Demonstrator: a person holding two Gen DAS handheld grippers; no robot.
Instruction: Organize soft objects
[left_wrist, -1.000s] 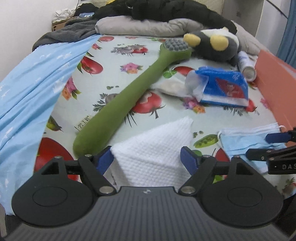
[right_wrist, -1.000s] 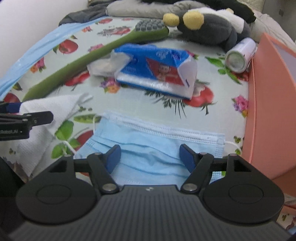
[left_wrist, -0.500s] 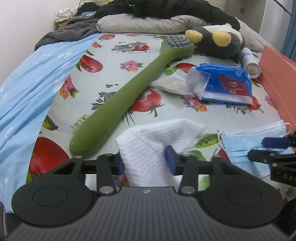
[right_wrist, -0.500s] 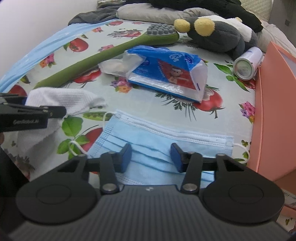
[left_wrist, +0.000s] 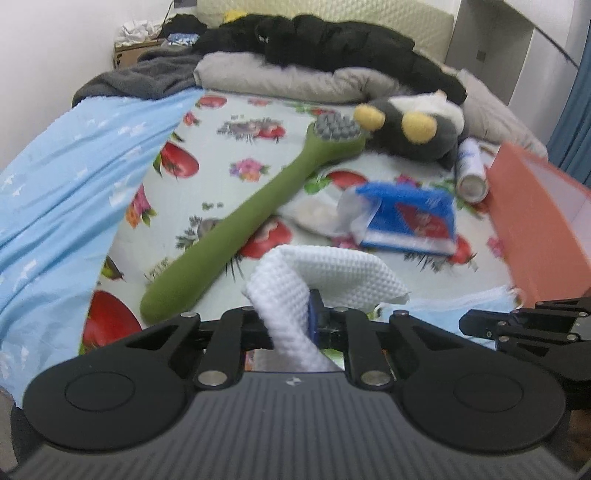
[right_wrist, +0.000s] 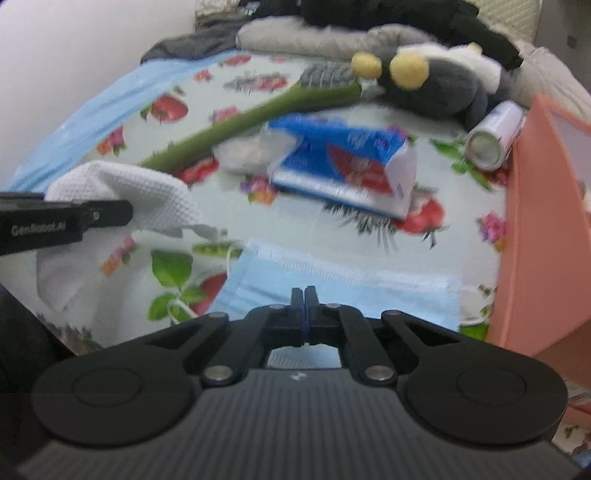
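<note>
now the pick-up step is in hand: the left hand-held gripper (left_wrist: 308, 323) has just closed and sits clamped on the white waffle cloth (left_wrist: 332, 273), which bunches up off the bed (left_wrist: 236, 147). the right hand-held gripper (right_wrist: 304, 295) has just closed too, pinching the near edge of the flat, pleated blue face mask (right_wrist: 343, 291). next, both want carrying, probably to the orange box (right_wrist: 535, 221).

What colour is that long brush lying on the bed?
Green long brush, grey bristles; clearest in the left wrist view.

Left tool (left_wrist: 295, 317) black with ribbed grey housing, round pivot discs, silver screws (blue pads)
</note>
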